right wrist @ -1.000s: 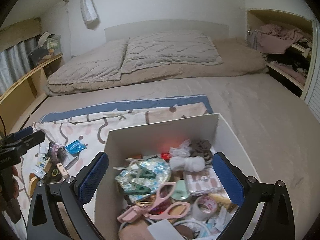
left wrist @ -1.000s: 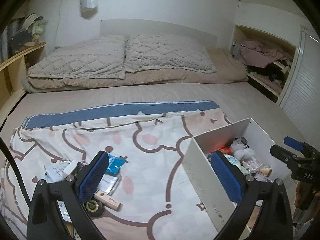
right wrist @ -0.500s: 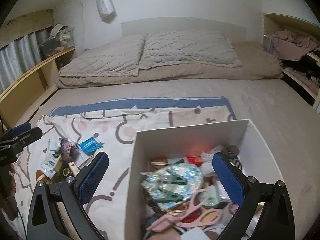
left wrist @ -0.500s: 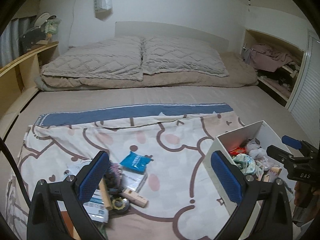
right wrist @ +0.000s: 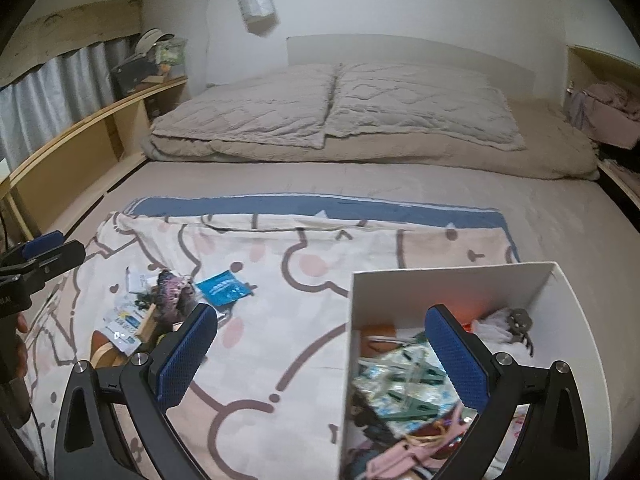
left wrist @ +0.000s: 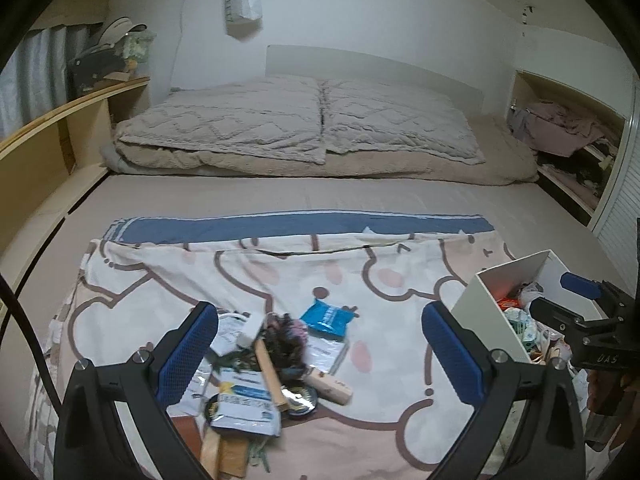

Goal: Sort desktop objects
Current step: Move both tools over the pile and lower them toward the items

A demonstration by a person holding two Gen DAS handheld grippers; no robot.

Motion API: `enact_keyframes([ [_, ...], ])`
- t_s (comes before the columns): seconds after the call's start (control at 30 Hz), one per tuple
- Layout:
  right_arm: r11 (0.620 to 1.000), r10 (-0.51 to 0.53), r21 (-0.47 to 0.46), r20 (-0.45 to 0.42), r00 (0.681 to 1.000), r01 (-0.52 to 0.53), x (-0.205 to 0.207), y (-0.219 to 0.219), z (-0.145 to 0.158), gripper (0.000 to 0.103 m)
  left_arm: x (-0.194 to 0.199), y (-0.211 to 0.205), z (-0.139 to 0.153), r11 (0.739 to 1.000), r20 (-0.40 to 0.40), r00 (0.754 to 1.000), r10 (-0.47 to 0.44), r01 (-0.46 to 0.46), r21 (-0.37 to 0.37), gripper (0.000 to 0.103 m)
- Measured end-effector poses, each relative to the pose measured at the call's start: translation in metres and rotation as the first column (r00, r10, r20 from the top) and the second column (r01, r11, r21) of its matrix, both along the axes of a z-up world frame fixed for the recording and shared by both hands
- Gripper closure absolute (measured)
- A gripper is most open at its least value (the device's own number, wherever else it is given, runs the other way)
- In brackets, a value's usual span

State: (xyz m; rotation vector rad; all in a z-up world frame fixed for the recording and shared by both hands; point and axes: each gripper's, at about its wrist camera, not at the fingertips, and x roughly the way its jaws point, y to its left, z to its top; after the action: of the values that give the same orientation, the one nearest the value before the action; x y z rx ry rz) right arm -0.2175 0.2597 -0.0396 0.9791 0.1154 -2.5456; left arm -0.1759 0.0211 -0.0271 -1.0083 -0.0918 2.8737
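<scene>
- Holding both claws released and empty, I have the left claw (left wrist: pixel 320 356) above the pile (left wrist: pixel 272 364) and the right claw (right wrist: pixel 320 356) straddling the near wall of the box (right wrist: pixel 452 280).
- Loose things to sort lie heaped on the sheet (left wrist: pixel 400 420) on the bed, well apart from the box: a blue packet (left wrist: pixel 329 317), a wooden stick (left wrist: pixel 328 385), a dark tuft (left wrist: pixel 285 336) and a white-blue pouch (left wrist: pixel 246 408).
- Overlap is my main worry: closing on the tuft could drag the stick or pouch along, and two things land in one place.
- Soft bedding gives under a press, so flat packets may slide rather than lift.
- My right claw's finger (right wrist: pixel 458 358) hangs over the box contents (right wrist: pixel 404 384); a careless drop could snag the clips or tip the light box.
</scene>
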Motion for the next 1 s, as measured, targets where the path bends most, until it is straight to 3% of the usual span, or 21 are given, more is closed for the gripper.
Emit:
enact_keyframes([
  [0.67, 0.994, 0.108, 0.014, 0.052, 0.993, -0.109, 0.005, -0.066, -0.018, 0.0, 0.029, -0.06, -0.021, 0.996, 0.052, 0.997, 0.05, -0.046, -0.074, 0.0],
  [1.0, 0.977, 0.178, 0.094, 0.12, 0.977, -0.19, 0.013, -0.098, -0.052, 0.0, 0.039, -0.086, -0.057, 0.99, 0.151, 0.987, 0.05, -0.029, -0.14, 0.0],
])
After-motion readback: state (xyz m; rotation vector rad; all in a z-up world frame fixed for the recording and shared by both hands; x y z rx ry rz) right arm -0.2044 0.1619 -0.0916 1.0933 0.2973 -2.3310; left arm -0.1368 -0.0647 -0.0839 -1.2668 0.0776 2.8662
